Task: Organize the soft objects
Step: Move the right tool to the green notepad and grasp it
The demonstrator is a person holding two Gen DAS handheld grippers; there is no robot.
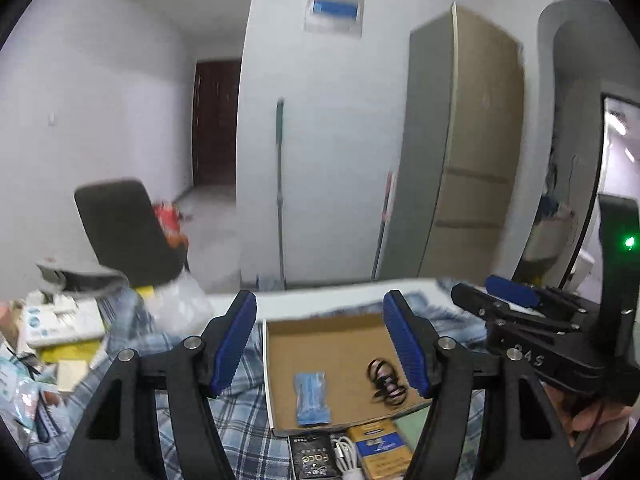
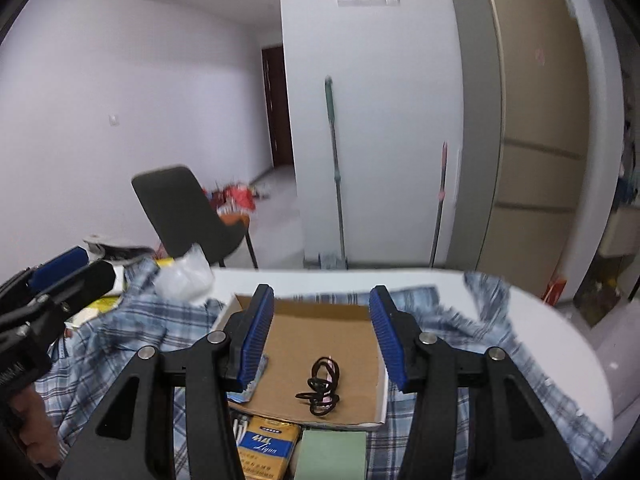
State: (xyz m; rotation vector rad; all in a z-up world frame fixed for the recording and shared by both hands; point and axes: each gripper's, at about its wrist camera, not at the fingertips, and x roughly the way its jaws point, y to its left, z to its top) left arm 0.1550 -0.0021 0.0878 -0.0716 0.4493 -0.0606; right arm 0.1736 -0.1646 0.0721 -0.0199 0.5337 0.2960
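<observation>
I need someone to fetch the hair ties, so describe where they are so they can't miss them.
Find the shallow cardboard box lying open on the plaid cloth. The black hair ties sit tangled on its floor, right of a blue packet: the only dark, looped thing inside.

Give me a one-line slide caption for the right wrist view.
Open right gripper above a cardboard box holding black hair ties.

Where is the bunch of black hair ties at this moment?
The black hair ties lie on the floor of the open cardboard box, toward its right side, with the blue packet to their left; both views show them, untouched by either claw.
</observation>
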